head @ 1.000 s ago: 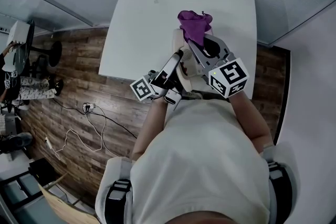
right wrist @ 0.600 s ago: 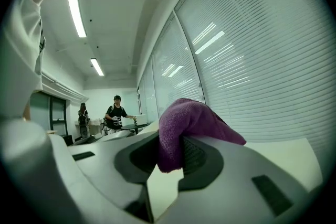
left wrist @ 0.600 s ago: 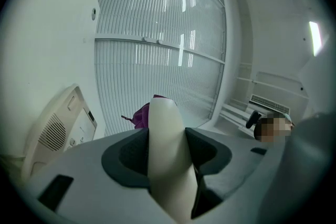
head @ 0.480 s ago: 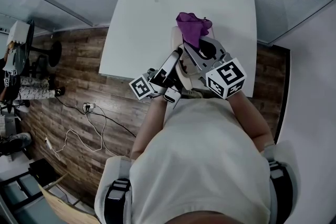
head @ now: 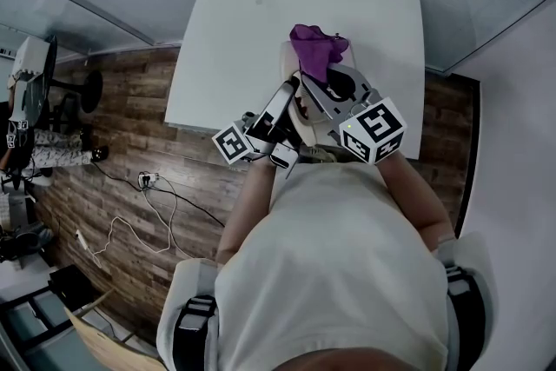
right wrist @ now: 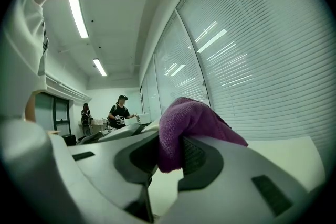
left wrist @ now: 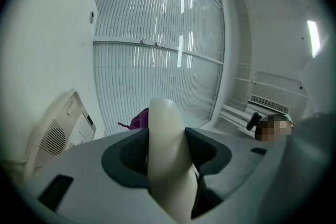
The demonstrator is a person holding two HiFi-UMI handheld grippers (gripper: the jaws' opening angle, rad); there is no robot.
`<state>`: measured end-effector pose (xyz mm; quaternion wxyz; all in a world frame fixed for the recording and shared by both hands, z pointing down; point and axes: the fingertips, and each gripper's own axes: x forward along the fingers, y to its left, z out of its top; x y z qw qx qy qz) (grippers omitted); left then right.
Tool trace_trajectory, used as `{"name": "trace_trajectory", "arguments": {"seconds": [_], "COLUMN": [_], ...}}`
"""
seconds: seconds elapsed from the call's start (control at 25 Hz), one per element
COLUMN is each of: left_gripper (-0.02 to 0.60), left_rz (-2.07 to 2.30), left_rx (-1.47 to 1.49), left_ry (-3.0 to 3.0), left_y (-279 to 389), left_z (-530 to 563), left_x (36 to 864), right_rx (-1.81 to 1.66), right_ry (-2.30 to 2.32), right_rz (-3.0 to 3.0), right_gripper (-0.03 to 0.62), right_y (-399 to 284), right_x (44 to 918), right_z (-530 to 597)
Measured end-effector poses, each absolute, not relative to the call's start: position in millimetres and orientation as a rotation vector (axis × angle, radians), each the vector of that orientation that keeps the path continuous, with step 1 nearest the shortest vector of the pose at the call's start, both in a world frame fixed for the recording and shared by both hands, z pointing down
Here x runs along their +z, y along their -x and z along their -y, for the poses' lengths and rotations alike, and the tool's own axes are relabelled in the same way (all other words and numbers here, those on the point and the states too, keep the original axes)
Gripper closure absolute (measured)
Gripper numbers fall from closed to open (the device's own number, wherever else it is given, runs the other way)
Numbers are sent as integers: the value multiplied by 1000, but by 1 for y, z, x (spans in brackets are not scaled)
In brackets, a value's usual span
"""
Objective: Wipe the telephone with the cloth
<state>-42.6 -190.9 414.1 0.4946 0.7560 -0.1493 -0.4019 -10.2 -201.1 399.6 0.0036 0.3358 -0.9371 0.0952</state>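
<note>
- Brown wood floor (head: 130,135) fills the left of the head view, with a pale cable (head: 130,230) looping across it.
- The white table (head: 234,39) stands to the right of that floor, with slatted blinds (left wrist: 157,34) along its far side.
- The left gripper (left wrist: 167,147) sits at the near edge of the table and tilts upward. Its jaws stand wide and clamp a cream handset (left wrist: 167,176), which rises upright between the pads.
- The cream telephone body (left wrist: 55,131) lies on the table, at the left in the left gripper view, with its slotted grille showing. In the head view it sits just beyond both grippers, near the middle of the table.
- The purple cloth (right wrist: 189,120) is bunched up and sits over the far part of the telephone body. I cannot tell whether it touches it.
- The right gripper (right wrist: 168,157) is just right of the left one. Its jaws are narrow and pinch a fold of the cloth, and the rest spills over the top of them.
- Two people (right wrist: 119,110) stand far off in the right gripper view.
</note>
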Motion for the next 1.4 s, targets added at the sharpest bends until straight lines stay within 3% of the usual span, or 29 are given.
{"name": "trace_trajectory", "arguments": {"seconds": [1.4], "left_gripper": [356], "left_rz": [475], "left_rx": [-1000], "left_ry": [-1878], "left_y": [52], "left_z": [195], "left_x": [411], "right_rx": [242], "right_ry": [-650], "right_rz": [2971], "right_gripper": [505], "right_y": [34], "right_x": [413], "right_z": [156]}}
